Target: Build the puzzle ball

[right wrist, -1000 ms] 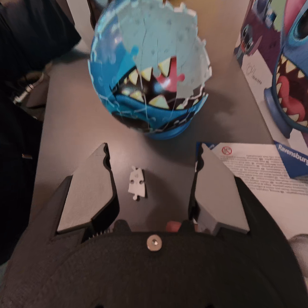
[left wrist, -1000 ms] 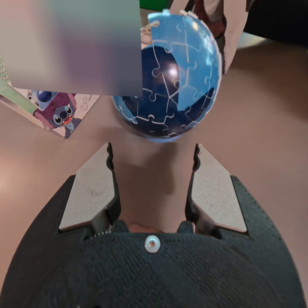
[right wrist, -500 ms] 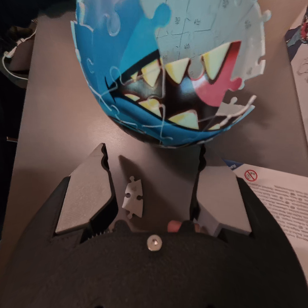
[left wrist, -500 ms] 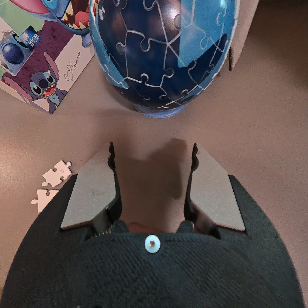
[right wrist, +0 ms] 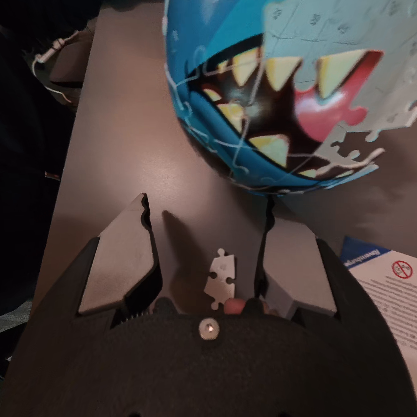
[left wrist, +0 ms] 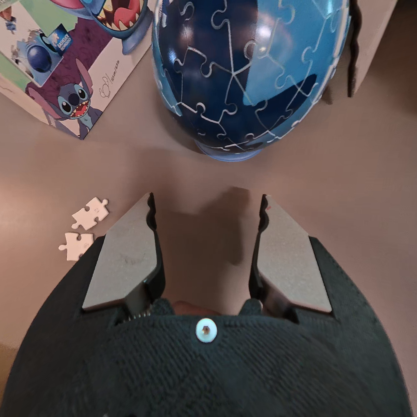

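Both grippers, left gripper [left wrist: 207, 198] & right gripper [right wrist: 207, 200], spread wide, empty, just short of puzzle ball [left wrist: 248, 74] on stand; loose piece [right wrist: 222, 278] btwn right fingers, likely next pick for ball's gap

**Right wrist view: gripper spread over 1 loose piece**

Right gripper [right wrist: 206, 204] has its jaws wide apart, nothing between the tips. 1 white puzzle piece [right wrist: 221, 279] lies flat on the grey table [right wrist: 126, 158] inside the gap, nearer the right finger. Puzzle ball [right wrist: 266, 108], partly built, sits far right: blue shell, toothed mouth, jagged unfinished edge on its right. Printed leaflet [right wrist: 390, 300] lies near right. Image is slightly blurred.
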Available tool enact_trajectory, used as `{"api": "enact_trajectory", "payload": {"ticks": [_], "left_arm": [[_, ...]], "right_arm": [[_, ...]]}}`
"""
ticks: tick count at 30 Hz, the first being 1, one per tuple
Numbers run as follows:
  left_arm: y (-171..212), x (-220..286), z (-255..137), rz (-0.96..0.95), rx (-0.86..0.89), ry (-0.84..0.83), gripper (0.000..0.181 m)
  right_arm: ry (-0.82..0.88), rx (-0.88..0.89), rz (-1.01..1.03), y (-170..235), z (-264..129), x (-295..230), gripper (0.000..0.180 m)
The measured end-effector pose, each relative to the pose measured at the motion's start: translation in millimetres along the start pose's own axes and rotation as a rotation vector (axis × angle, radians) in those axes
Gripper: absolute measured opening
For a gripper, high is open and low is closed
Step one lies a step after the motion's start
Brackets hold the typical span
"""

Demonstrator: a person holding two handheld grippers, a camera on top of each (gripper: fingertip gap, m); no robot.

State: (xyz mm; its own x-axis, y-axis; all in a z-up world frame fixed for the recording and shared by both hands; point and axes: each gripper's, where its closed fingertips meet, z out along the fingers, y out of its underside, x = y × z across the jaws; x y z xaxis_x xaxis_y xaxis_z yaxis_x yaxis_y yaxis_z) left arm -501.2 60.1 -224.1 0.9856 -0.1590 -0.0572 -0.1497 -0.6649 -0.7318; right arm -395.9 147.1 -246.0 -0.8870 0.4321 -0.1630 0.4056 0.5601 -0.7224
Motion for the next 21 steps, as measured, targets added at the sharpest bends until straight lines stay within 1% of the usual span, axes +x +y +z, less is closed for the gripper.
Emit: {"api": "enact_trajectory", "payload": {"ticks": [4, 7, 8, 11, 13, 16, 17, 19, 21], "left_arm": [[1, 1, -7, 0.003, 0.010, 0.004, 0.091], [-1, 4, -10, 0.009, 0.023, 0.009, 0.091], [-1, 4, -11, 0.009, 0.026, 0.009, 0.091], [3, 4, -10, 0.003, 0.012, 0.009, 0.091], [6, 5, -9, -0.003, 0.000, 0.021, 0.091], [9, 6, -7, -0.003, -0.013, 0.025, 0.092], [9, 7, -7, 0.000, -0.016, 0.026, 0.092], [8, 8, -7, 0.005, -0.013, 0.027, 0.092], [7, 9, -8, 0.006, -0.009, 0.029, 0.092]], "right_arm": [[-0.008, -0.011, -0.046, -3, 6, -14, 0.100], [-0.058, -0.012, -0.069, -8, 14, -29, 0.098], [-0.071, -0.030, -0.087, -6, 15, -34, 0.095], [-0.063, -0.070, -0.104, 2, 9, -35, 0.096], [-0.034, -0.062, -0.081, 5, 1, -26, 0.096], [0.102, 0.037, -0.023, -4, -9, 8, 0.100], [0.133, 0.056, 0.018, -7, -11, 18, 0.098], [0.121, 0.086, 0.066, -12, -10, 24, 0.102], [0.109, 0.106, 0.069, -17, -6, 26, 0.106]]}}
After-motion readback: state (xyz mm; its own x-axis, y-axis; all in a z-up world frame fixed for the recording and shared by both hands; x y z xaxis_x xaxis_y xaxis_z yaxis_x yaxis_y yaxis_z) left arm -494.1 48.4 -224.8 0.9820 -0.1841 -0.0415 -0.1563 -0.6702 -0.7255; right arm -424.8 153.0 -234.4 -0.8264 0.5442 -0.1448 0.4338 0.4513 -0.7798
